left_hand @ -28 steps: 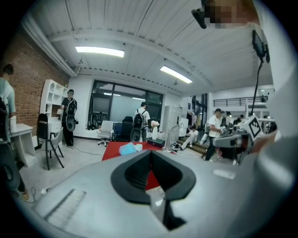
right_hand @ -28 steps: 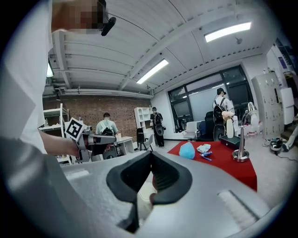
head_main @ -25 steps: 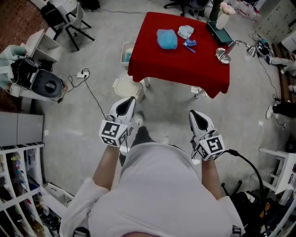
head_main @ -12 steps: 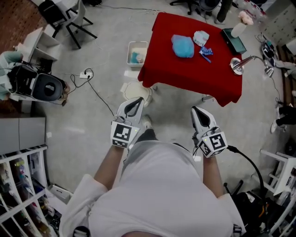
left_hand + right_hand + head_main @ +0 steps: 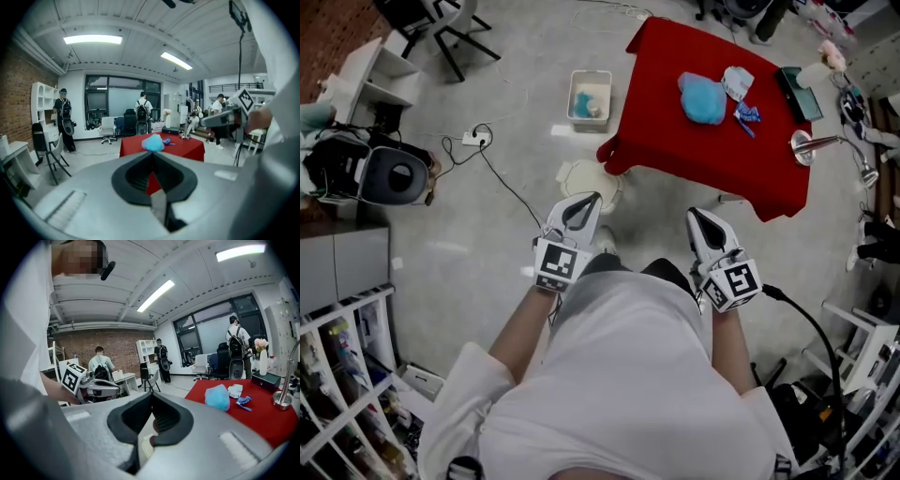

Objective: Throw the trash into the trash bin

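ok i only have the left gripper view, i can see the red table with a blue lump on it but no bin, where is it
observer: In the head view a white open bin stands on the floor, left of the red table and apart from it.
operator: any other trash on the table
observer: Yes, a crumpled white piece lies just beyond the blue lump, close beside it.
operator: is the right gripper carrying something
observer: No, the right gripper is shut with nothing between its jaws.
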`<action>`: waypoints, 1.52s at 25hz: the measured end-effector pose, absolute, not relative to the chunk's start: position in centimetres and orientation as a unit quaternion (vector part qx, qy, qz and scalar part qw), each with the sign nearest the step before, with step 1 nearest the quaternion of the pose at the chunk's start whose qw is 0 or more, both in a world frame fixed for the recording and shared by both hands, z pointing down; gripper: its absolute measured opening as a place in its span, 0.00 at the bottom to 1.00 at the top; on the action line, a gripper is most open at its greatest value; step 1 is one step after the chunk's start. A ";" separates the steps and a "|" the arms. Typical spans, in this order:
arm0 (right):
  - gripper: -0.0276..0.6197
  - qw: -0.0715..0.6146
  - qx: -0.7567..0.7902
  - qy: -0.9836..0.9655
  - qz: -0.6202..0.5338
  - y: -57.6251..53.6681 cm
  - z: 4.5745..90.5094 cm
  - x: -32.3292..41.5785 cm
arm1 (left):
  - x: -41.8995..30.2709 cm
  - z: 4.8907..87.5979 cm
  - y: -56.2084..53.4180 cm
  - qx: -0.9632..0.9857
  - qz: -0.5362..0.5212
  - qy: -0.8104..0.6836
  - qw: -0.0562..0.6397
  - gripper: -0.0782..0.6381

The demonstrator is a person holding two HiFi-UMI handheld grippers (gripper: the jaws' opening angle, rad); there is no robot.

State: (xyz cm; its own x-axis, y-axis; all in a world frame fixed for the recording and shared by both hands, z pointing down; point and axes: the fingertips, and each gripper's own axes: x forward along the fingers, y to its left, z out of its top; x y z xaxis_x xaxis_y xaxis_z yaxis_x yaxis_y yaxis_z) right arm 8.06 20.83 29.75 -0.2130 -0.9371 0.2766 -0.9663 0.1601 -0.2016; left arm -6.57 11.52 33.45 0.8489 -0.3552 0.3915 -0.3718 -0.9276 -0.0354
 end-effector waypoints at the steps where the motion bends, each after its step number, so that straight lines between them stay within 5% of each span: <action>1: 0.05 0.049 0.621 -0.763 0.171 20.2 30.3 7.8 | -6.7 34.2 11.0 0.959 0.204 -0.193 0.025 0.12; 19: 0.05 0.119 0.496 -0.834 0.209 14.0 38.6 12.2 | -5.1 46.3 8.4 0.889 0.246 -0.356 0.151 0.12; 38: 0.05 0.180 0.436 -0.836 0.279 9.9 54.6 14.8 | -3.5 67.8 8.5 0.819 0.304 -0.414 0.258 0.12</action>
